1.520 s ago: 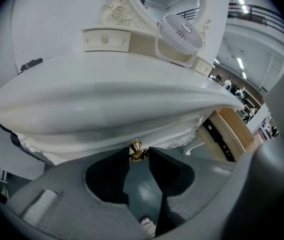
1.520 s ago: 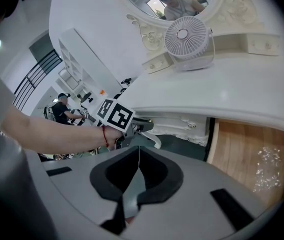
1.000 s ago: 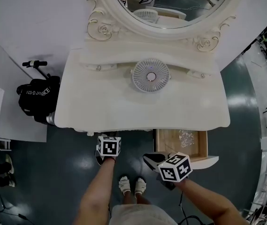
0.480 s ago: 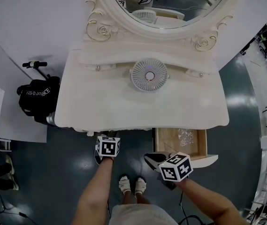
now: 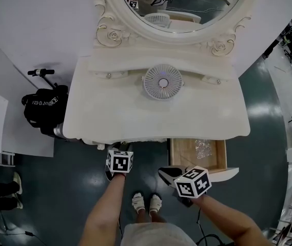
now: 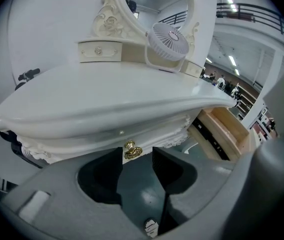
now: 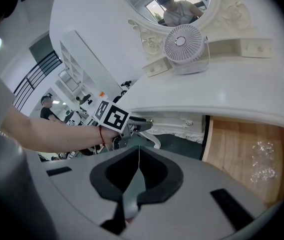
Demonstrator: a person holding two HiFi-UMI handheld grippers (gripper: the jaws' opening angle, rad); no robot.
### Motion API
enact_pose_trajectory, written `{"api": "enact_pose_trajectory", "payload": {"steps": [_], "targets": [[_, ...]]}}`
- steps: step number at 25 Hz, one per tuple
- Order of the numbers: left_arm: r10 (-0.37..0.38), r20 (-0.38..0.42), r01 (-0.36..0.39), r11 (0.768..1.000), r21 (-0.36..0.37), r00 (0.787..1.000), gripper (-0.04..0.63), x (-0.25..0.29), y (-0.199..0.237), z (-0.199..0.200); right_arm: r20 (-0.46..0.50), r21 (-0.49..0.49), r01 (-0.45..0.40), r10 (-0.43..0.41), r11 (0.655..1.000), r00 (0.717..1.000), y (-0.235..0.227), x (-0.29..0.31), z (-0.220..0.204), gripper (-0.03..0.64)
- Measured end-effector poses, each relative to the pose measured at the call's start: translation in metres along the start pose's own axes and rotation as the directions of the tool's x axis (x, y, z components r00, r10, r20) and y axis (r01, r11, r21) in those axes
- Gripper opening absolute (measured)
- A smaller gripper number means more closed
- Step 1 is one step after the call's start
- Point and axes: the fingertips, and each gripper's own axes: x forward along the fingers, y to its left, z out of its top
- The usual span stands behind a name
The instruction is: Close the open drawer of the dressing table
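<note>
Two left fingers [image 6: 102, 179] just opened around knob [image 6: 132, 150]; right fingers [image 7: 156, 176] closed; bag [image 5: 44, 114] perhaps FZS-D.

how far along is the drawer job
Done: the left drawer is shut; the left gripper has just been opening its jaws, the knob unclamped between them. In hand: nothing; the right gripper is shut, empty. Left: the right drawer still stands open.

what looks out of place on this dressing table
The drawer on the right of the head view stands pulled out from under the top of the dressing table, its wooden inside open to view. A few small clear pieces lie towards its back. Nothing looks spilled or broken.
</note>
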Motion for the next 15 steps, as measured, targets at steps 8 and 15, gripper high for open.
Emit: {"api": "enact_pose_trajectory", "payload": {"steps": [8, 15], "targets": [[-0.002, 0.028, 0.002, 1.0, 0.012, 1.0, 0.173, -0.021, -0.007, 0.003, 0.017, -0.007, 0.003, -0.003, 1.0, 1.0, 0.008, -0.013, -0.002, 0.018], [-0.028, 0.06, 0.027, 1.0, 0.008, 0.998, 0.173, -0.044, -0.02, 0.008, 0.035, -0.009, 0.011, -0.01, 1.0, 0.999, 0.015, -0.024, -0.008, 0.018]]}}
